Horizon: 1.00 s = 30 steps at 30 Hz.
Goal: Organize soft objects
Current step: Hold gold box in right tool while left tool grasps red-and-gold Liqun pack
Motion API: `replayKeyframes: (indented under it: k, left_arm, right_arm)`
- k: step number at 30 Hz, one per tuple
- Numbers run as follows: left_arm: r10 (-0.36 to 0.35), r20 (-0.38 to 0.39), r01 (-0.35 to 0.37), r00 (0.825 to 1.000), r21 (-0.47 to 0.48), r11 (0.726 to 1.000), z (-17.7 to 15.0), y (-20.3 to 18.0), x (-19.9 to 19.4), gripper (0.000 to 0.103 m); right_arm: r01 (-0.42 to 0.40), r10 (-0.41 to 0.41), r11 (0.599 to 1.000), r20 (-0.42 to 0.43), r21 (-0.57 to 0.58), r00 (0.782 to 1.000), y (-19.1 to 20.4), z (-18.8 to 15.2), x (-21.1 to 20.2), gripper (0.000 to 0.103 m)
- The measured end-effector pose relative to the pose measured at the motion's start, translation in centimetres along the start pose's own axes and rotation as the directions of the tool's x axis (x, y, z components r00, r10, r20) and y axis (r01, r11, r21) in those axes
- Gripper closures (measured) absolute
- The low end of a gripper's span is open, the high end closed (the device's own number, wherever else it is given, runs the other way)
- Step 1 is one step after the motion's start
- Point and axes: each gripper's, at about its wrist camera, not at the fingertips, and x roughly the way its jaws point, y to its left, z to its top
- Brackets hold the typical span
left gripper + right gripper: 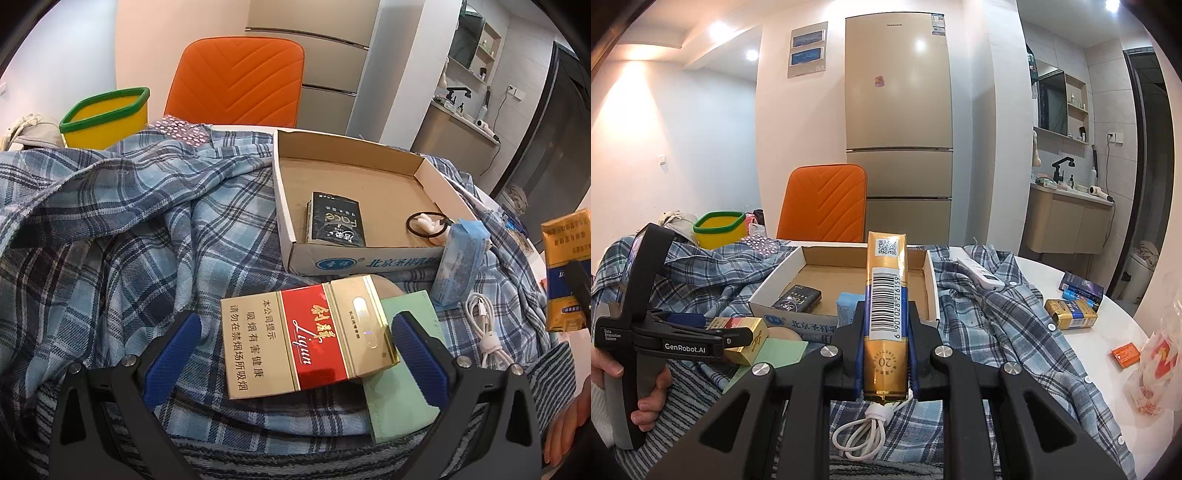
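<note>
My left gripper (295,325) is open around a red and gold cigarette pack (306,336) that lies on the blue plaid shirt (129,229); its blue fingers (173,350) stand apart from the pack's ends. My right gripper (886,306) is shut on a gold and blue cigarette pack (886,295), held upright above the shirt (990,325); the pack also shows in the left wrist view (565,273). A shallow cardboard box (291,206) holds a black pack (336,221) and a hair tie (428,225). The box also shows in the right wrist view (775,291).
A green card (402,398), a blue tissue pack (458,266) and a coiled white cable (484,328) lie by the red pack. A yellow bin (107,118) and an orange chair (236,81) stand behind. On the bare table right lie a remote (982,277), another pack (1071,314) and a plastic bag (1160,358).
</note>
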Motion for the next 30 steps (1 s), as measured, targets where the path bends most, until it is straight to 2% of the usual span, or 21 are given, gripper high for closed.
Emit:
replayKeyframes:
  k: [7,12,14,17,20,26,30]
  left_arm:
    - [-0.012,0.01,0.012,1.0,0.019,1.0,0.0,-0.4,0.0,0.0]
    - [-0.049,0.093,0.042,0.994,0.077,0.996,-0.3,-1.5,-1.7,0.0]
    - [-0.035,0.074,0.028,0.997,0.101,0.994,-0.3,-2.0,-1.3,0.0]
    - [-0.025,0.019,0.023,1.0,0.083,0.996,-0.2,-1.7,-0.3,0.0]
    - [-0.022,0.027,0.021,0.999,0.048,0.999,-0.1,-1.1,-0.4,0.0]
    - [-0.017,0.017,0.017,1.0,0.042,0.999,-0.2,-1.1,-0.3,0.0]
    - [-0.031,-0.006,0.031,0.999,-0.016,0.999,0.0,-0.1,0.2,0.0]
  right_arm:
    - [0.001,-0.001,1.0,0.003,0.0,1.0,0.0,0.0,0.0,0.085]
    - [0.0,0.0,1.0,0.01,-0.004,1.0,0.0,0.1,-0.2,0.085]
    - [0.001,-0.001,1.0,0.009,-0.005,1.0,0.0,0.1,-0.2,0.085]
    - [0.001,0.0,1.0,0.01,-0.004,1.0,0.0,0.1,-0.2,0.085]
    - [0.0,0.0,1.0,0.009,-0.005,1.0,0.1,0.1,-0.2,0.085]
    - [0.001,-0.001,1.0,0.013,-0.009,1.0,0.1,0.1,-0.3,0.085]
    - [0.0,0.0,1.0,0.011,-0.01,1.0,0.1,0.1,-0.3,0.085]
